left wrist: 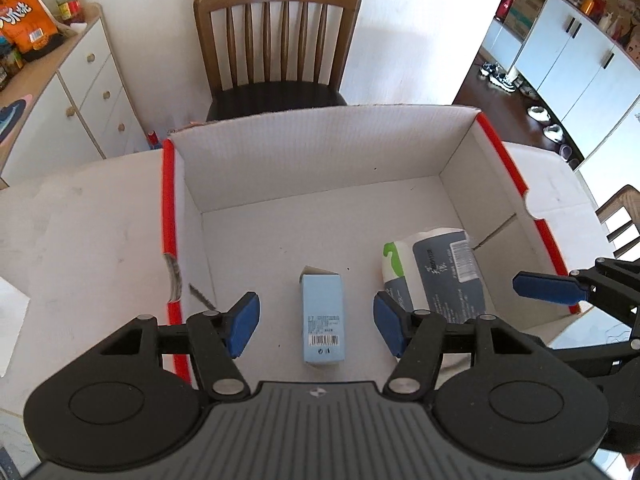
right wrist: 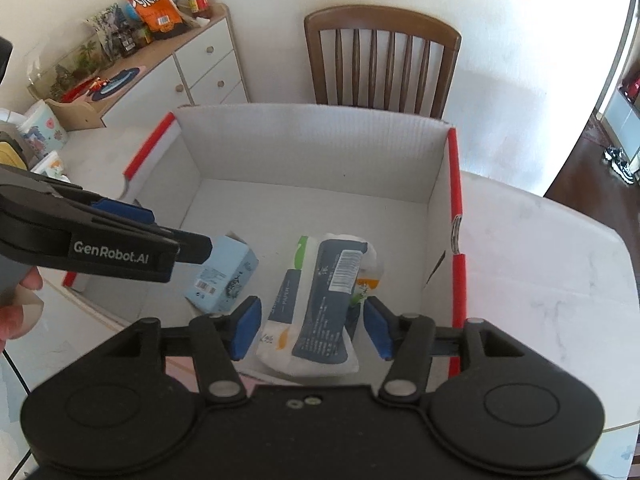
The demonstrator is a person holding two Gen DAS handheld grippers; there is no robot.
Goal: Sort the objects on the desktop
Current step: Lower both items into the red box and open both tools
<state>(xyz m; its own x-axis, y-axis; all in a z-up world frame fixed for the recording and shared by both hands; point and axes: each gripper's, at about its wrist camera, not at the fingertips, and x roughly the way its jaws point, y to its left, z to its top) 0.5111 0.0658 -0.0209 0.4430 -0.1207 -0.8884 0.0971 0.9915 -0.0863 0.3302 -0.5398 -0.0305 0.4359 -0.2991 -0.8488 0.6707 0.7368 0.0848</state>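
Left claw point(left wrist: 316, 326) nearest the lens, pads apart, nothing pressed between them; it hangs over the open cardboard box point(left wrist: 312, 148). Light blue carton point(left wrist: 323, 322) lies flat on the box floor directly under that gap, barcode end toward the camera, touching neither pad.

Right claw point(right wrist: 312, 328) likewise spread, hovering over the box's near right part. White-and-navy tissue pack point(right wrist: 320, 300) lies on the box floor beneath it, clear of both blue pads. In the right wrist view the carton point(right wrist: 224, 276) sits just left of the pack, the two close together but whether touching cannot be told. The left tool's black body crosses the box's left wall in that view, with part of a hand point(right wrist: 16, 312) at the frame edge.

Box has white inner walls and red-edged side rims; it stands on the white desk point(left wrist: 80, 232). Beyond the box's far wall, a wooden slat-back chair point(left wrist: 276, 44). Left of the chair, further from the box, a white cabinet point(left wrist: 86, 92) carrying an orange snack bag point(left wrist: 24, 12) and jars.
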